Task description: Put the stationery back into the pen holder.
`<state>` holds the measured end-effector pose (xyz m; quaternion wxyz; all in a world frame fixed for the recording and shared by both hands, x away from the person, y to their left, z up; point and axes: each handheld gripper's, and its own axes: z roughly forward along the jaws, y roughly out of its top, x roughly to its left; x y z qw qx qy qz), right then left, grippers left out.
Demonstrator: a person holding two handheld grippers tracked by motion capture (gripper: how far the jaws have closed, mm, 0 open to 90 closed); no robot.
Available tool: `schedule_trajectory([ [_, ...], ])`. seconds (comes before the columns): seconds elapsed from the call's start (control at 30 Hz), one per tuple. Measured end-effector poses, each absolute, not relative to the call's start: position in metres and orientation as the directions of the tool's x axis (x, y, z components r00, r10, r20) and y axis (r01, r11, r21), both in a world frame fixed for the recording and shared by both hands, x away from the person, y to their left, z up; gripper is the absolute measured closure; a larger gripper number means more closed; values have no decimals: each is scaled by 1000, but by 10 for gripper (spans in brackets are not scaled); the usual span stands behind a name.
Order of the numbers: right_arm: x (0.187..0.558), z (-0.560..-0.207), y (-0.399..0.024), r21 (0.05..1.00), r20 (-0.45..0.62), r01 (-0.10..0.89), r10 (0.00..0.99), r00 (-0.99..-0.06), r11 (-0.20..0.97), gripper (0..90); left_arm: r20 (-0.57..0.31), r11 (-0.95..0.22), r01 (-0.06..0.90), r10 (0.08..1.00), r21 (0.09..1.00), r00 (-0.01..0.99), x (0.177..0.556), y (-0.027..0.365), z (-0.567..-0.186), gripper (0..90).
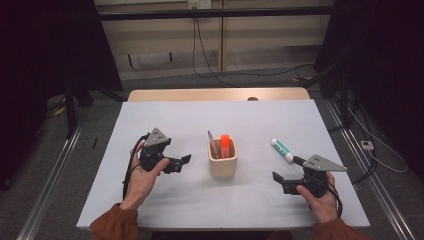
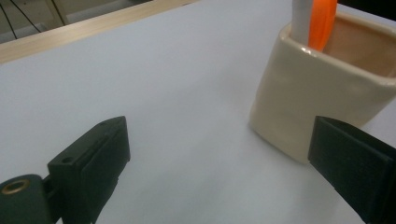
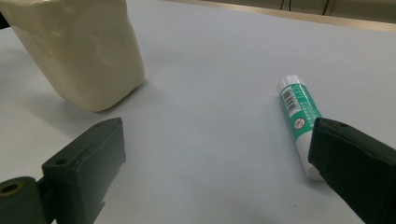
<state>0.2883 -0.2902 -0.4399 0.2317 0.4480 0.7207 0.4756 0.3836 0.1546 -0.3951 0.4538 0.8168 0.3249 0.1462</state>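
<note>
A cream square cup (image 1: 222, 160) stands mid-table, holding an orange item (image 1: 225, 145) and a grey-brown stick (image 1: 213, 142). In the left gripper view the cup (image 2: 317, 88) is at the right, with the orange item (image 2: 323, 21) and a white stick (image 2: 301, 18) rising from it. A green-and-white tube (image 1: 281, 150) lies flat right of the cup; in the right gripper view the tube (image 3: 299, 114) runs partly behind the right jaw. My left gripper (image 1: 182, 162) is open, left of the cup, holding nothing. My right gripper (image 1: 280, 179) is open, in front of the tube, holding nothing.
The white tabletop (image 1: 175, 115) has a wooden strip (image 1: 215, 94) along its far edge. Cables (image 1: 210, 70) trail over the floor behind. Metal rails (image 1: 55, 165) run along both sides of the table.
</note>
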Motion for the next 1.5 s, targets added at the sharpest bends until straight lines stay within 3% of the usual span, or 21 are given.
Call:
schedule_trajectory([
  [0.73, 291, -432, -296, 883, 72, 438, 876, -477, 166, 40, -45, -384, 401, 674, 832, 737, 351, 184, -418, 69],
  [0.9, 291, -430, -300, 879, 54, 448, 898, -438, 165, 48, -40, -406, 416, 675, 813, 737, 342, 191, -424, 72],
  [1.03, 298, -429, -303, 866, 55, 473, 908, -416, 164, 48, -21, -408, 423, 699, 809, 714, 335, 194, -429, 76],
  [1.5, 329, -422, -320, 804, 42, 568, 936, -350, 177, 82, -75, -362, 441, 698, 821, 712, 326, 203, -433, 76],
])
